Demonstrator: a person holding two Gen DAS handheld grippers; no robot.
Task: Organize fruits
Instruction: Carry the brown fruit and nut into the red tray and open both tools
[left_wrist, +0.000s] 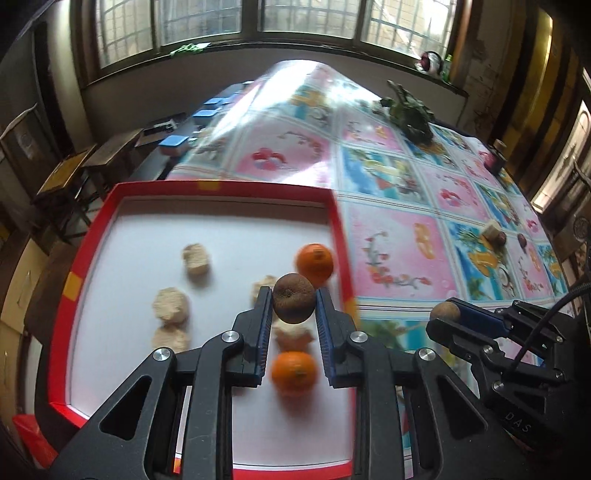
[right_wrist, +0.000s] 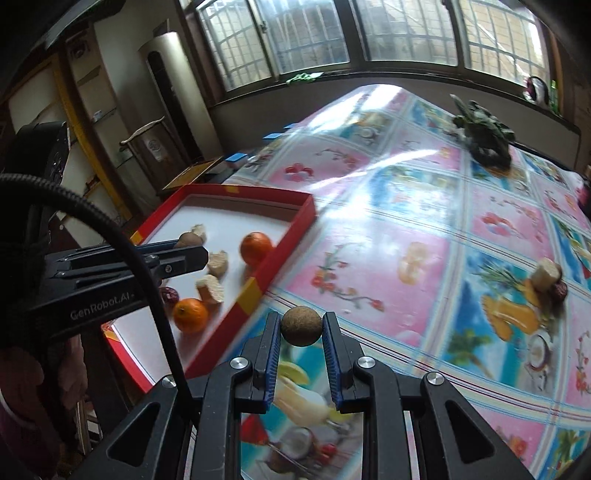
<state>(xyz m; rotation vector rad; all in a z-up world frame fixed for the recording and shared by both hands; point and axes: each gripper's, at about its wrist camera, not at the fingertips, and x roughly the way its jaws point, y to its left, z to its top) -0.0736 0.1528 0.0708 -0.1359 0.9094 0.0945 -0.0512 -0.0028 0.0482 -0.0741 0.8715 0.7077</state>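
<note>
My left gripper (left_wrist: 294, 300) is shut on a dark brown round fruit (left_wrist: 294, 303) and holds it above the red-rimmed white tray (left_wrist: 221, 190). The tray holds two oranges (left_wrist: 315, 263) (left_wrist: 294, 373) and several beige chunks (left_wrist: 196, 258). My right gripper (right_wrist: 301, 325) is shut on a small brown round fruit (right_wrist: 301, 326) above the tablecloth, just right of the tray (right_wrist: 255, 291). It also shows in the left wrist view (left_wrist: 445, 314). The left gripper shows at the left of the right wrist view (right_wrist: 184, 242), over the tray.
A flowered plastic tablecloth (left_wrist: 406, 206) covers the table. A beige chunk (right_wrist: 547, 274) and a dark red fruit (right_wrist: 559, 288) lie on it at the right. A dark leafy bunch (right_wrist: 484, 136) lies at the far side. Blue boxes (left_wrist: 173, 142) and furniture stand beyond the tray's left.
</note>
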